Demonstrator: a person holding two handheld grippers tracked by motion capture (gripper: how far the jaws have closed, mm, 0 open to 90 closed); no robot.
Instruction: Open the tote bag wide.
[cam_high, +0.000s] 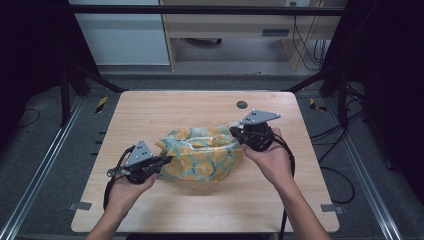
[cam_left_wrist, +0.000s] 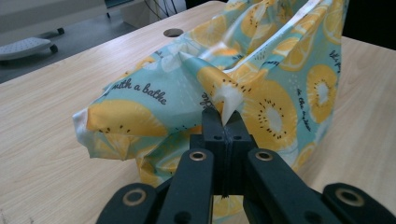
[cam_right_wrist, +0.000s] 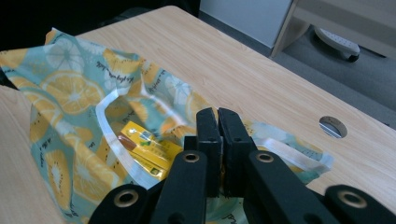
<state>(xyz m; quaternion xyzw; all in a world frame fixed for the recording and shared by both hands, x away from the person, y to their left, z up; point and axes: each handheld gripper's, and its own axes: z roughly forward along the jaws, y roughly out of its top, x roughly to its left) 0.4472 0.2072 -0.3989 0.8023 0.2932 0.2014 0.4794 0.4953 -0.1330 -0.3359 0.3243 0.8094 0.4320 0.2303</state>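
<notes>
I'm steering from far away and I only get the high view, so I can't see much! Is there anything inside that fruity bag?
Observer: Yes. The right gripper view looks into the bag and shows a yellow packet lying inside.
Operator: Is the left gripper really holding the bag?
Observer: The left gripper is shut on a pinched fold of the bag's fabric, which sticks up between its tips.
Operator: And the other one?
Observer: The right gripper is shut at the white-trimmed rim of the bag's opening; the jaws hide the rim between them.
Operator: Does the bag have writing?
Observer: Yes, dark cursive words run across the cloth in the left gripper view.
</notes>
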